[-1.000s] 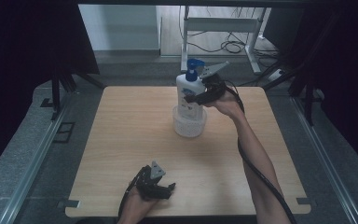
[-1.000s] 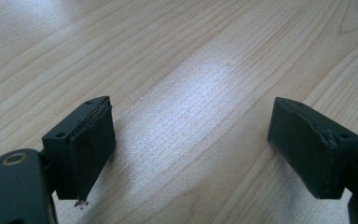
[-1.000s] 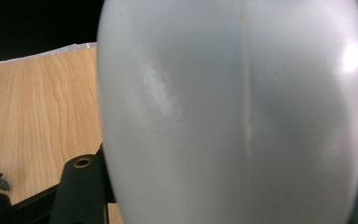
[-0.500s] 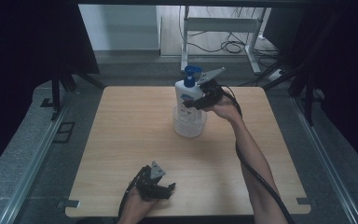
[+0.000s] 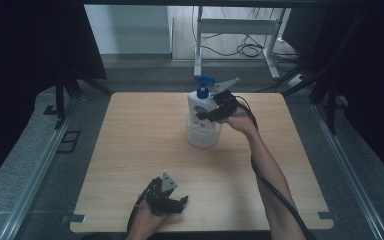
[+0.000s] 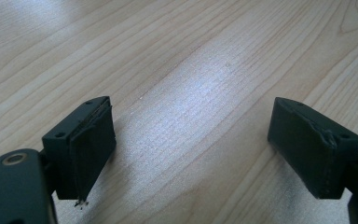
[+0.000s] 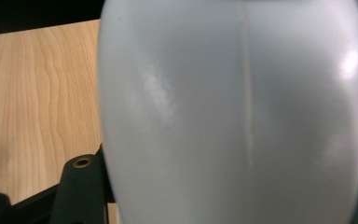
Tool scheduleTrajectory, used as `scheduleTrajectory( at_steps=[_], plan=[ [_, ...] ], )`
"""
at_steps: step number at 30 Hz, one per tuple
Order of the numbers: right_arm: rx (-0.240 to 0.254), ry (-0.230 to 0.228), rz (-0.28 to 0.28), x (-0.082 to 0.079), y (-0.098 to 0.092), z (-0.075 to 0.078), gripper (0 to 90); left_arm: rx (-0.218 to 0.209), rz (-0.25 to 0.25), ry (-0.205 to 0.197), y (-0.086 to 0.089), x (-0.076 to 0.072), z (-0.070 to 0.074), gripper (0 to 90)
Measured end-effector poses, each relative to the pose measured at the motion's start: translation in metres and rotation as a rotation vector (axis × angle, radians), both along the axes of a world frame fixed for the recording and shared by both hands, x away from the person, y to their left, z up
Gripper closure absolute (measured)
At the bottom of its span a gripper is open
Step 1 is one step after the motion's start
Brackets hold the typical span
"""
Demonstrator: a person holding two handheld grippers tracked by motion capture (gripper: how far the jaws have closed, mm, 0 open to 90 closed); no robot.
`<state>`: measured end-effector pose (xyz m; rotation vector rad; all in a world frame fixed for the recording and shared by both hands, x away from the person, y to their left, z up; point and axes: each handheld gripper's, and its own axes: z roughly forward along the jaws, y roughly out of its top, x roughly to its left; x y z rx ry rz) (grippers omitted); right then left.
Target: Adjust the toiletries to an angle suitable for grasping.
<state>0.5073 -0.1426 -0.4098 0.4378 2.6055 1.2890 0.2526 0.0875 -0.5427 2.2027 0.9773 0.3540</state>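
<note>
A white pump bottle [image 5: 199, 103] with a blue pump head [image 5: 206, 83] stands upright, its base down inside a round translucent tub [image 5: 202, 136] at the back middle of the wooden table [image 5: 130, 150]. My right gripper [image 5: 208, 115] is shut on the bottle's body from the right side. In the right gripper view the bottle's white wall [image 7: 233, 112] sits pressed close between the jaws. My left gripper [image 5: 178, 204] rests at the table's front edge. Its jaws are open with nothing between them [image 6: 191, 149], just bare wood.
The table's front, left and right edges drop to a grey floor with metal rails [image 5: 40, 170]. Behind the table are a white desk frame [image 5: 240, 30] and loose cables [image 5: 250, 50]. A black cable [image 5: 275, 190] trails along the right forearm.
The right gripper has come down with the bottle, so the bottle's base now sits lower in the tub. The left gripper has stayed put.
</note>
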Motion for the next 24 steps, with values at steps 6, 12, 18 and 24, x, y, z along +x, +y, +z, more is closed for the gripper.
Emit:
scheduleTrajectory(
  at_steps=[6, 12, 18, 24],
  plan=[
    [0.005, 0.003, -0.002, 0.0, 0.0, -0.008, 37.6, -0.002, 0.002, -0.001, 0.0, 0.0, 0.0, 14.4],
    [-0.002, 0.006, -0.002, 0.001, 0.001, -0.015, 37.6, -0.004, 0.002, -0.001, 0.0, 0.0, 0.0, 14.4],
    [0.009, 0.016, 0.001, 0.003, -0.001, -0.019, 37.4, -0.003, 0.002, -0.001, 0.0, 0.0, 0.0, 14.4],
    [0.02, 0.03, 0.012, 0.004, -0.007, -0.021, 36.9, -0.003, 0.002, -0.001, 0.0, 0.0, 0.0, 14.4]
  ],
)
